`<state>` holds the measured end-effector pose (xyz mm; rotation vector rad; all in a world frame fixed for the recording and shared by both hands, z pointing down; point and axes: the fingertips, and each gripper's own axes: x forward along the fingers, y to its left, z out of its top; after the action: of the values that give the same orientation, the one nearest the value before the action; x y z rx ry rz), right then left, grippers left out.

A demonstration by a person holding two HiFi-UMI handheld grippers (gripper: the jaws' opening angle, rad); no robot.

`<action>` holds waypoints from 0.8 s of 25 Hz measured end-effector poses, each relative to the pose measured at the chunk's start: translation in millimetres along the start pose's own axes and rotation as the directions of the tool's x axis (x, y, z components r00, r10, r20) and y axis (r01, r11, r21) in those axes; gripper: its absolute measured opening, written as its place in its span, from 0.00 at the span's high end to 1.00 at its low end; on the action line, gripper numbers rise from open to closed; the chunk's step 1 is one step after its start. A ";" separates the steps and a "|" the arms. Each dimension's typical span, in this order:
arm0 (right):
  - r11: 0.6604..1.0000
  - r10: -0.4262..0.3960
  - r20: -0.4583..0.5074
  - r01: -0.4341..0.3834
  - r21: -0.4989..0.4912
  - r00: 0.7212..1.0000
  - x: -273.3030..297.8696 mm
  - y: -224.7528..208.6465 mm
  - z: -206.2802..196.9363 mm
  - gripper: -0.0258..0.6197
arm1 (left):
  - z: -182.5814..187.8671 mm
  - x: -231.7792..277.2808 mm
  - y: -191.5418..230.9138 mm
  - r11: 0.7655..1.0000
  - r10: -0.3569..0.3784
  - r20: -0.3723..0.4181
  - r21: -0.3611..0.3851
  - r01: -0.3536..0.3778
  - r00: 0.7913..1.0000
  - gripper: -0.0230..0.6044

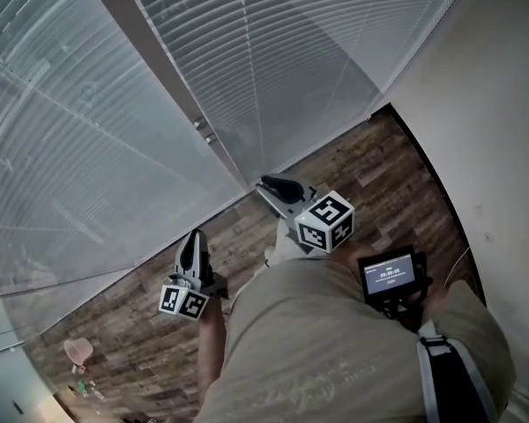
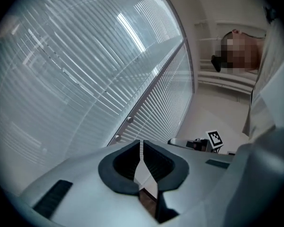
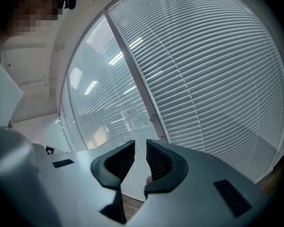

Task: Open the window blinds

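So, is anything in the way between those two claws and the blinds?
No object stands between. The left claw and right claw face the blinds across open air. Light reflections suggest glass may cover the slats, though; the small knobs on the frame post sit exposed.

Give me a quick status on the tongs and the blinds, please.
Left tongs shut, empty. Right tongs slightly apart, empty. Blinds down, not gripped. Nothing seen in the way.

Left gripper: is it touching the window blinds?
Apart. In the left gripper view the left gripper, jaws shut, sits short of the blinds; floor shows beyond its tips.
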<state>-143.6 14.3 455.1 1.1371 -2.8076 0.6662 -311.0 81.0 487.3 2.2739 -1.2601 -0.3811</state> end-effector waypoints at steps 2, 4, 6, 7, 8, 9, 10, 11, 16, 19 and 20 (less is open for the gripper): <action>1.000 0.017 -0.001 -0.018 -0.004 1.000 2.9 5.2 -0.4 0.84 | 1.2 -5.8 -2.4 1.000 -0.005 0.007 -0.003 0.005 1.000 0.94; 0.999 0.039 -0.011 -0.039 -0.003 0.999 18.5 -1.3 -3.7 0.84 | -1.8 0.4 10.1 1.000 0.013 0.001 -0.007 -0.013 1.000 0.94; 0.998 0.065 -0.028 -0.065 0.004 0.998 41.1 -20.2 -6.9 0.84 | -7.4 17.9 29.3 0.999 0.042 -0.004 -0.012 -0.042 0.999 0.94; 0.997 0.076 -0.034 -0.076 0.007 0.997 51.1 -33.0 -4.4 0.84 | -9.4 31.0 36.5 0.998 0.056 -0.006 -0.015 -0.056 0.998 0.94; 0.996 0.086 -0.037 -0.085 0.007 0.996 59.6 -48.6 3.0 0.84 | -9.7 48.8 40.9 0.998 0.067 -0.008 -0.017 -0.067 0.998 0.94; 0.996 0.095 -0.038 -0.095 0.005 0.995 67.9 -68.1 15.3 0.84 | -8.2 72.4 43.1 0.997 0.075 -0.011 -0.017 -0.075 0.997 0.94; 0.995 0.104 -0.042 -0.104 0.003 0.994 76.8 -91.1 30.8 0.84 | -5.4 101.0 44.0 0.996 0.084 -0.016 -0.017 -0.084 0.996 0.94; 0.993 0.115 -0.048 -0.115 0.003 0.992 86.5 -115.6 46.2 0.84 | -2.5 131.0 44.5 0.995 0.095 -0.021 -0.018 -0.095 0.995 0.94; 0.984 0.177 -0.080 -0.177 0.003 0.981 111.3 -146.4 76.0 0.84 | 6.6 181.6 43.6 0.988 0.151 -0.023 -0.021 -0.151 0.988 0.93; 0.977 0.213 -0.106 -0.215 -0.003 0.971 117.4 -139.7 74.5 0.84 | 4.8 186.1 46.8 0.982 0.189 -0.029 -0.016 -0.189 0.982 0.91; 0.974 0.224 -0.116 -0.226 0.004 0.968 122.3 -149.2 74.6 0.84 | 1.0 198.9 50.5 0.979 0.203 -0.039 -0.013 -0.203 0.978 0.90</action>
<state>-123.6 -191.2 467.0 0.7566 -2.8606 0.7071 -241.6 -110.1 514.7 2.1034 -1.4479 -0.2722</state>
